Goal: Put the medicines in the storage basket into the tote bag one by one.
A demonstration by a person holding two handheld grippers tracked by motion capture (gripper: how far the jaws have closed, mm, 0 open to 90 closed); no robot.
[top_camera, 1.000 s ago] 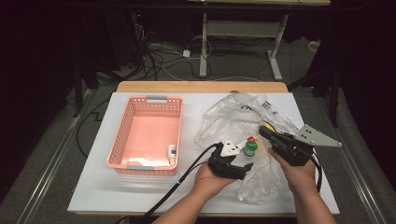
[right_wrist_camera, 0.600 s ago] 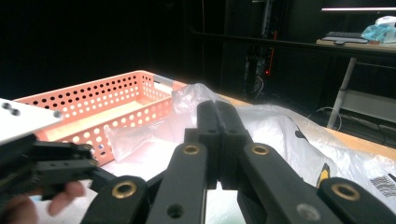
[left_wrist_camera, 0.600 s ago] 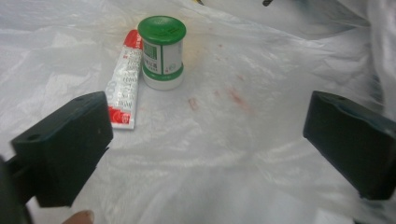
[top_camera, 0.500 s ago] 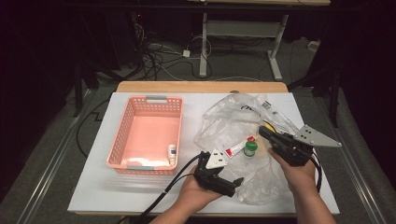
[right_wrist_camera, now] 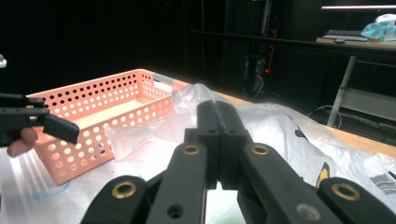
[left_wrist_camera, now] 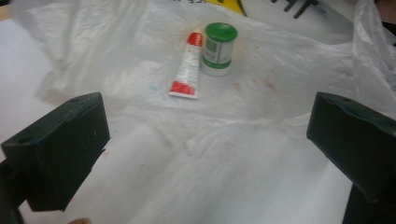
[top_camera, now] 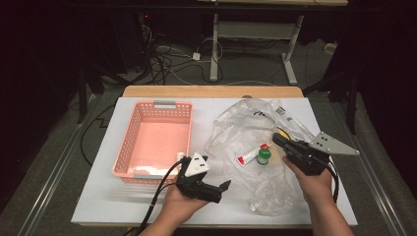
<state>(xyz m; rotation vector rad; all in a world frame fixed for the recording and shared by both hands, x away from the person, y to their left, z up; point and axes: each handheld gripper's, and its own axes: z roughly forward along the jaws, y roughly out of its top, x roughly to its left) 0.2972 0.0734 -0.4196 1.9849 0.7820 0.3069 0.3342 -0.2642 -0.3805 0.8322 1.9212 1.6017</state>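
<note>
My left tongs (top_camera: 222,189) sit near the front edge of the white surface (top_camera: 123,206), between the pink basket (top_camera: 133,142) and the clear plastic bag (top_camera: 236,132), with their jaws spread wide after just opening and nothing between them. Looking along them in the left gripper view, the two black jaws stand far apart over the crumpled bag (left_wrist_camera: 140,60), and beyond them a small red-and-white tube (left_wrist_camera: 187,67) lies flat on the plastic, just beside a short white jar with a green lid (left_wrist_camera: 218,46) that stands upright; the two look as if they touch. From the high view the tube (top_camera: 250,155) and the jar (top_camera: 263,157) rest on the bag about midway between my two hands. My right tongs (top_camera: 276,139) are over the right part of the bag, jaws pressed together; whether they pinch a fold of the plastic I cannot tell. In the right gripper view those closed jaws point toward the basket (right_wrist_camera: 93,112), with the bag (right_wrist_camera: 280,126) spread below them and my left tongs (right_wrist_camera: 60,128) at the left edge.
</note>
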